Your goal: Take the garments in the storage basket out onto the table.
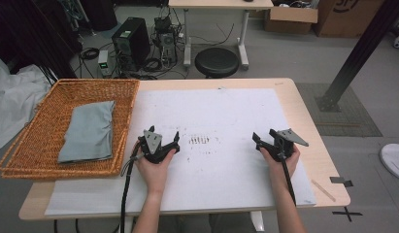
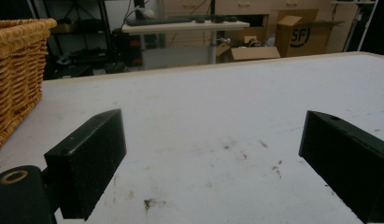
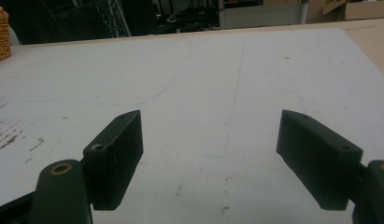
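Worktop (image 1: 304,111): one, light wood, rectangular, stood on a grey floor.

Sheet (image 1: 226,111): one, white, laid flat over most of the worktop; scuffed, with a patch of dark marks (image 1: 199,141) near its middle, between the two tools.

Basket (image 1: 22,145): one, woven wicker, rectangular, shallow; sits on the left end of the worktop, its right rim touching or overlapping the sheet's left edge. Its side also appears at the left of the left gripper view (image 2: 17,70).

Cloth (image 1: 88,131): one, grey, folded flat; lies inside the basket, towards its right half.

Hands: two, entering from the near edge. Left hand (image 1: 153,167) and right hand (image 1: 282,162), each gripping one tool.

Tools: two, black, two-jaw, each with a grey three-cornered plate on top and a trailing cable.
- Left tool (image 1: 164,134): low over the sheet, just right of the basket; jaws set wide apart with nothing between them, as the left gripper view confirms (image 2: 213,154).
- Right tool (image 1: 263,137): over the right half of the sheet, well apart from the left tool; jaws likewise wide and empty in the right gripper view (image 3: 210,154).

Stool (image 1: 216,62): one, round, black, on the floor beyond the worktop's far edge.
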A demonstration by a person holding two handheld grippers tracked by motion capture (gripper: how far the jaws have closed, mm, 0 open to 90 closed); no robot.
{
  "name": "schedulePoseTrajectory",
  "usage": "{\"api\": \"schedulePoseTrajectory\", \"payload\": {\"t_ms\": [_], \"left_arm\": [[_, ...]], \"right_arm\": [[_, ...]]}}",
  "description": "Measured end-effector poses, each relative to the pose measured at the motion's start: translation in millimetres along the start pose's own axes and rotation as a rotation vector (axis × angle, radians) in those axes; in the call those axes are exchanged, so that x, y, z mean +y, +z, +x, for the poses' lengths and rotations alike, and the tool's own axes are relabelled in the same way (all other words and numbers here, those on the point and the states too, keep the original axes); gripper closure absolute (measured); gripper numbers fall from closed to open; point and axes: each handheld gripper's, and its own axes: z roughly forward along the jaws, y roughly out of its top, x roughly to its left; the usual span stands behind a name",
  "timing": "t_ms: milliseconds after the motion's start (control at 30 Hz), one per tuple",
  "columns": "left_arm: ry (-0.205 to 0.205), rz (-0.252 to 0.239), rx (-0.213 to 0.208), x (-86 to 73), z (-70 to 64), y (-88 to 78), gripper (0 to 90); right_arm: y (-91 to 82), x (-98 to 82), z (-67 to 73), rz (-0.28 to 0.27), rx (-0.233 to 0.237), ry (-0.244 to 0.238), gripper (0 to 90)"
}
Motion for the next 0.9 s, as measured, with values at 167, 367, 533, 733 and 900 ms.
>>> {"api": "schedulePoseTrajectory", "payload": {"t_ms": [167,367,533,733,900], "left_arm": [[0.002,-0.001,0.001,0.0,-0.2,-0.2,7.2],[0.001,0.001,0.006,0.1,-0.1,0.0,7.9],[-0.005,0.001,0.016,0.3,-0.4,0.2,7.7],[0.036,-0.002,0.018,0.3,-3.6,-0.5,9.2],[0.019,0.017,0.005,2.1,-5.3,-3.3,9.2]], "right_arm": [[0.2,0.0,0.6,0.001,0.0,-0.009,22.6],[0.8,0.4,0.4,0.008,0.002,-0.011,22.1],[0.5,0.2,0.3,0.005,0.004,-0.01,22.2],[0.7,0.4,0.0,0.007,0.005,-0.007,21.5],[1.3,0.6,0.5,0.012,0.004,-0.014,20.6]]}}
